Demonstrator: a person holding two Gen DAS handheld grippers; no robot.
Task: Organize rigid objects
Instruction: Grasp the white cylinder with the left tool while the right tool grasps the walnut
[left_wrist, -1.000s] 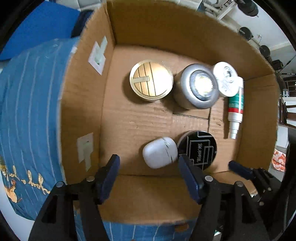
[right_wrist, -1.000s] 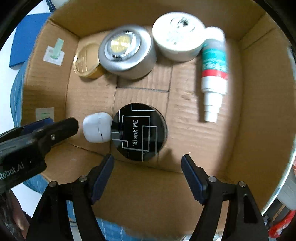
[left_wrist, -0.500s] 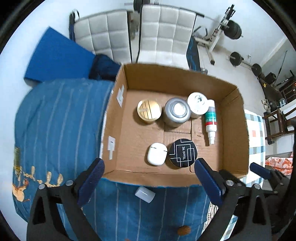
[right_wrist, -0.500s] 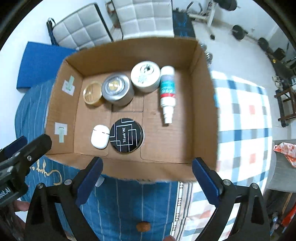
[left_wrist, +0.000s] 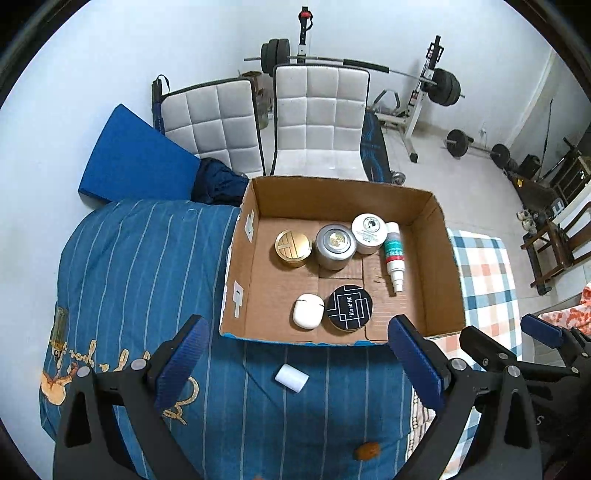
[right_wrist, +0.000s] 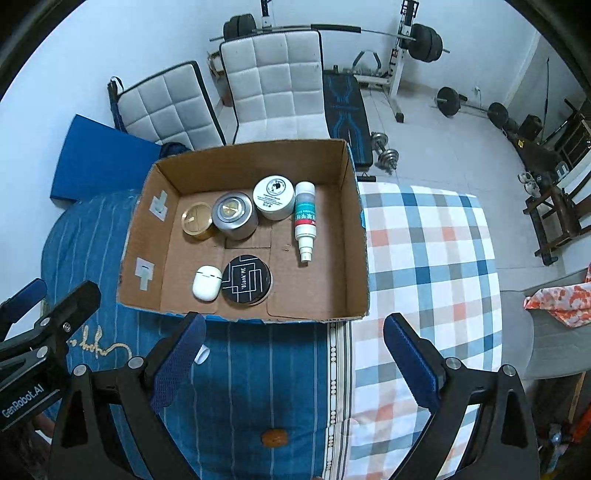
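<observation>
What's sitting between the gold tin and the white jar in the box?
The silver tin stands between the gold tin and the white jar, along the far side of the box. Both wrist views show it.

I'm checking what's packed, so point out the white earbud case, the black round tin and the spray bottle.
white earbud case (left_wrist: 308, 316), left wrist view, middle of its lid.
black round tin (left_wrist: 349, 307), left wrist view, centre of its printed lid.
spray bottle (right_wrist: 305, 213), right wrist view, on its label.
</observation>
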